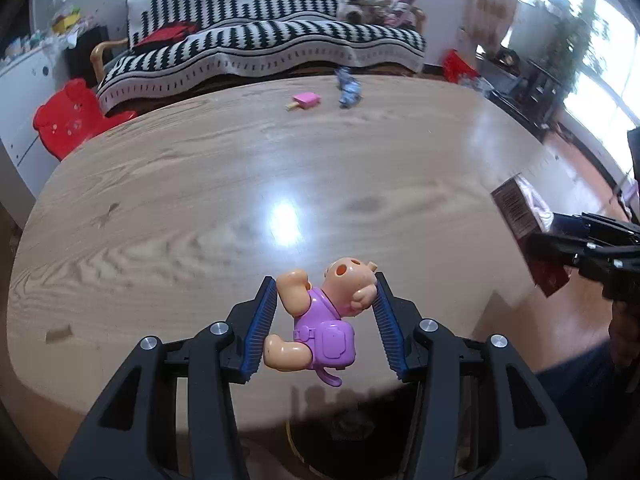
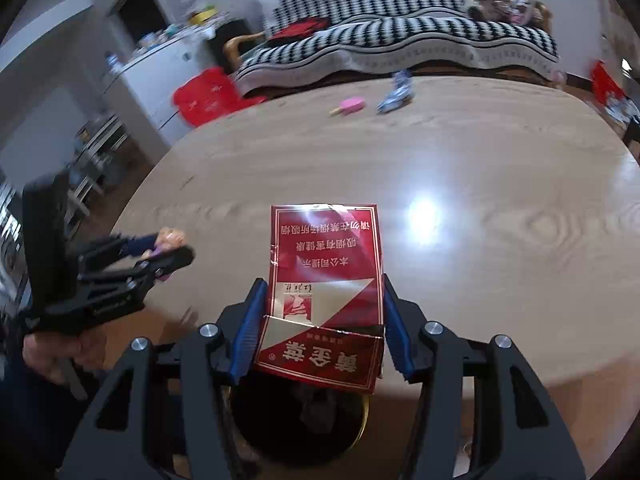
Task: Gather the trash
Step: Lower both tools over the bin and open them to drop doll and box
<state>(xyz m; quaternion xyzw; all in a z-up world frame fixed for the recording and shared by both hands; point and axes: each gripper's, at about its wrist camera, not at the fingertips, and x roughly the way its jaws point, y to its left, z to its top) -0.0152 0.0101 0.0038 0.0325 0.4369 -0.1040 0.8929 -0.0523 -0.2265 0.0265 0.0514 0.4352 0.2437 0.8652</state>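
Grippers both clamp things above the table's (image 1: 160,184) near edge: left gripper (image 1: 325,322) pinches a toy figure (image 1: 320,320), right gripper (image 2: 322,320) squeezes a red cigarette pack (image 2: 326,276).

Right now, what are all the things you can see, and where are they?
Toy figure: one, peach skin with purple overalls, between the left gripper's pads over the near table edge.
Cigarette pack: one, red and gold, flattened, between the right gripper's pads.
Popsicle toy: one, pink on a tan stick, far side of the table.
Crumpled wrapper: one, blue and silver, right of the popsicle toy.
Table: one, light wood, glossy.
Bin: one, dark with a gold rim, below the near table edge.
Sofa: one, black-and-white cover, behind the table.
Chair: one, red, bear-shaped, far left.
Left gripper: one, black with blue pads.
Right gripper: one, black with blue pads.
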